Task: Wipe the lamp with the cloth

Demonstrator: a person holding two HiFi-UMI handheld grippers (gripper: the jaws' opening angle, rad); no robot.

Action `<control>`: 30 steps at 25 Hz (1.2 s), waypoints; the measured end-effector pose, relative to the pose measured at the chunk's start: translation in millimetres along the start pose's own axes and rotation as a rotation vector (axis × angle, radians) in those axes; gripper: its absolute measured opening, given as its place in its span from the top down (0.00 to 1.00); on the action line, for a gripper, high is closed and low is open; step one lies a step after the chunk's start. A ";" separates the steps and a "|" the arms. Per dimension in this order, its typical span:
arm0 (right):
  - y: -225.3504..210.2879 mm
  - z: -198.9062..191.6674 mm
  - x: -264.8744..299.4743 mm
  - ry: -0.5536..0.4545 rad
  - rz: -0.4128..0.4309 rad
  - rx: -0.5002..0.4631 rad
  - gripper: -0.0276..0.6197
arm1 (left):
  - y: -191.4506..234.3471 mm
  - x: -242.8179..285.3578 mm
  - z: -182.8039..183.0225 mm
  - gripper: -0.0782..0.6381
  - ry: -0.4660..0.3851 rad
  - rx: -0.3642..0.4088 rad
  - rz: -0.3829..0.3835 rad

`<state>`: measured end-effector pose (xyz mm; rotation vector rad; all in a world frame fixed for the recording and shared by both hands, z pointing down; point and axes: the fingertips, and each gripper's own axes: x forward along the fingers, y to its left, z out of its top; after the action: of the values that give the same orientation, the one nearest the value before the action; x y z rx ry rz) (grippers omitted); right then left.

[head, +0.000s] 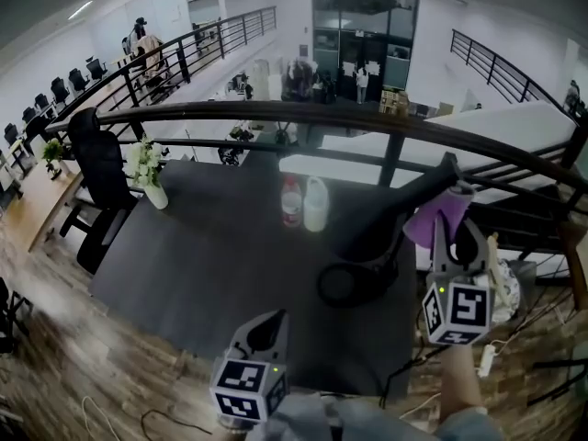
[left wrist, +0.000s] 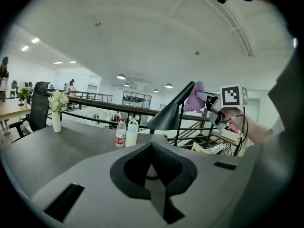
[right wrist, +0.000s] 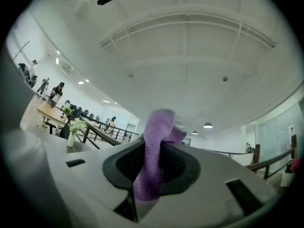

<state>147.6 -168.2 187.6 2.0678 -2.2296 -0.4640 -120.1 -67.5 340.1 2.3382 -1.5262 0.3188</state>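
The right hand-held gripper (right wrist: 151, 167) is clamped on the purple cloth (right wrist: 154, 141), which rests against the top of the black lamp (head: 381, 220) on the desk (head: 202, 255). It is best to stroke lightly down the shade, lest the lamp tip. The left hand-held gripper (left wrist: 153, 175), jaws together and empty, hangs near the desk's edge.

Even light is coming from ceiling lights (left wrist: 121, 76) above the lamp (left wrist: 168, 117). The dark surface (head: 230, 255) under the lamp is looking dim. Fisheye distortion is bowing the railing (head: 303, 109) behind the lamp, and black vignetting is ringing both gripper views.
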 end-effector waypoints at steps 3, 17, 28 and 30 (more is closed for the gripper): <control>23.1 0.9 4.2 -0.005 0.047 -0.039 0.82 | 1.8 0.0 -1.5 0.88 0.000 -0.002 0.004; 114.6 -19.6 24.3 0.083 0.244 -0.075 0.82 | 22.3 -13.4 -8.1 0.88 0.001 -0.040 0.059; 173.6 -42.7 27.1 0.144 0.366 -0.007 0.82 | 36.1 -27.2 -14.6 0.88 0.022 -0.077 0.089; 183.2 -49.6 25.5 0.163 0.390 0.017 0.82 | 38.5 -28.9 -15.0 0.88 0.014 -0.075 0.102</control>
<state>-19.0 -192.5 279.0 1.5509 -2.4542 -0.2365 -167.1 -51.5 349.3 2.2014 -1.6255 0.2965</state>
